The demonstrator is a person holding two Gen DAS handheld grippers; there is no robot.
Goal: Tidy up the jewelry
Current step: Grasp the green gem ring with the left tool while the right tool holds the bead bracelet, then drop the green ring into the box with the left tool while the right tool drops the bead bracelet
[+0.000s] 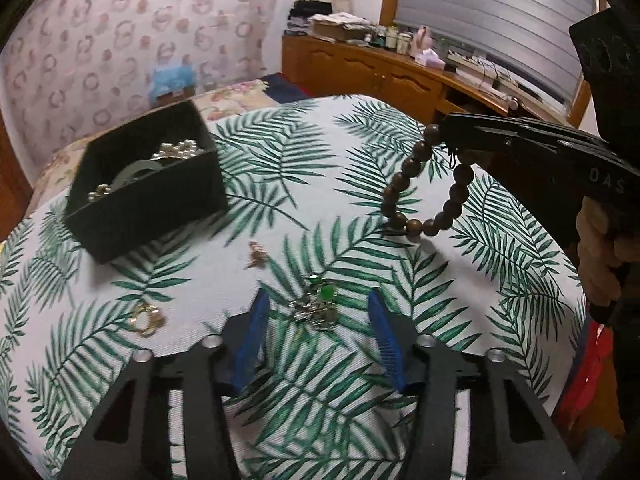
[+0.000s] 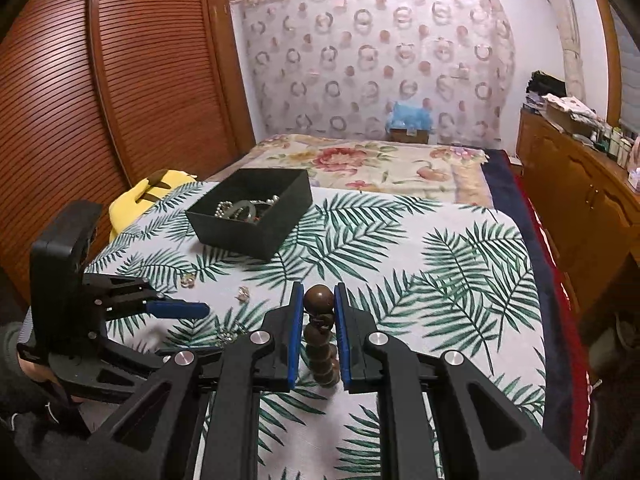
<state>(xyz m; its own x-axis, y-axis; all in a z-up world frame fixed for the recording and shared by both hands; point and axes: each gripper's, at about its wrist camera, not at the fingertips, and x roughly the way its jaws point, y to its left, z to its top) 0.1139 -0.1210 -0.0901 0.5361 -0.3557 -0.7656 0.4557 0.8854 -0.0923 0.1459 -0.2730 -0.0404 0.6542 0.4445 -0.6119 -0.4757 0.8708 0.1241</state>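
Observation:
A black open box (image 1: 144,184) holds pearls and a pale green bangle; it also shows in the right wrist view (image 2: 256,212). My right gripper (image 2: 318,308) is shut on a brown wooden bead bracelet (image 2: 320,336), which hangs in the air above the cloth in the left wrist view (image 1: 424,184). My left gripper (image 1: 316,312) is open, low over the cloth, with a silver piece with a green stone (image 1: 320,306) between its blue pads. A gold ring (image 1: 146,320) and a small gold piece (image 1: 258,254) lie on the cloth.
The table wears a white cloth with green palm leaves (image 1: 300,152). Behind it are a floral bed (image 2: 360,164), a wooden dresser (image 2: 580,200) on the right and a slatted wardrobe (image 2: 100,80) on the left. A yellow cushion (image 2: 148,192) lies by the box.

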